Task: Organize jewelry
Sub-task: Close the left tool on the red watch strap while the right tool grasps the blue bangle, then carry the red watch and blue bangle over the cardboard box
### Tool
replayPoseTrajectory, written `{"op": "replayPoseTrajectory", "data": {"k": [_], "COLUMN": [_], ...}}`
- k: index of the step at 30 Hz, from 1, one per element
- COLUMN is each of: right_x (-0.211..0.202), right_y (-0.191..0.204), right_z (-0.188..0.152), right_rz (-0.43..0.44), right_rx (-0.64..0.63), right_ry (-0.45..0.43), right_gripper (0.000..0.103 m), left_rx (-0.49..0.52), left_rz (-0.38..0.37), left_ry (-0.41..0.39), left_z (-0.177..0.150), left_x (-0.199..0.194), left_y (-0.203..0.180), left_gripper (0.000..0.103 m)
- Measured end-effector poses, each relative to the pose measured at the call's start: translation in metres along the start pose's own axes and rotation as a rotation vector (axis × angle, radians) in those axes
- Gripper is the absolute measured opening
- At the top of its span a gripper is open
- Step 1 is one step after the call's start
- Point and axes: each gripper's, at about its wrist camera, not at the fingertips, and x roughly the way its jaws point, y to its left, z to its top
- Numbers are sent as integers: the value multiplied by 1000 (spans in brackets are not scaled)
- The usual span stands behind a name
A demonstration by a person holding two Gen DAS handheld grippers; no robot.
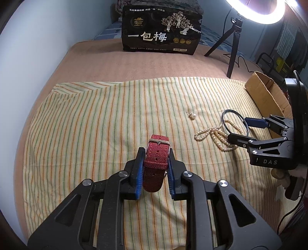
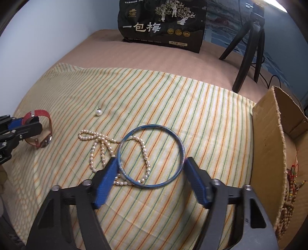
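Note:
My left gripper [image 1: 155, 153] is shut on a red-strapped watch [image 1: 156, 157], which also shows at the left of the right wrist view [image 2: 43, 127], resting on the striped cloth [image 1: 96, 125]. My right gripper [image 2: 151, 161] is open, its fingers on either side of a blue bangle [image 2: 152, 155] that lies over a pearl necklace [image 2: 102, 146]. In the left wrist view the bangle [image 1: 235, 121] and necklace [image 1: 213, 134] lie at the right, at the right gripper [image 1: 237, 128]. A single pearl earring [image 1: 192, 116] [image 2: 99, 112] lies apart on the cloth.
A cardboard box [image 2: 269, 134] with bead strings inside stands at the right edge; it also shows in the left wrist view [image 1: 265, 92]. A black snack bag [image 1: 161, 30], a tripod [image 1: 233, 48] and a ring light [image 1: 256, 9] stand at the back.

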Motion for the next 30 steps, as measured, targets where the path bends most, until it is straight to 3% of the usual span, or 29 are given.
{"op": "replayPoseTrajectory", "data": {"k": [13, 30], "right_x": [-21, -90], "right_y": [-7, -19], "right_z": [-3, -17], "right_rz": [17, 43], "right_rx": [16, 29], "right_ry": [-54, -157], "right_gripper": [69, 69], "left_rx": [-5, -3], "left_rz": [2, -48], "left_ry": [-44, -145], "left_z": [3, 15], "left_x": [-16, -68], "left_y": [-1, -33], "left_gripper": [20, 20]}}
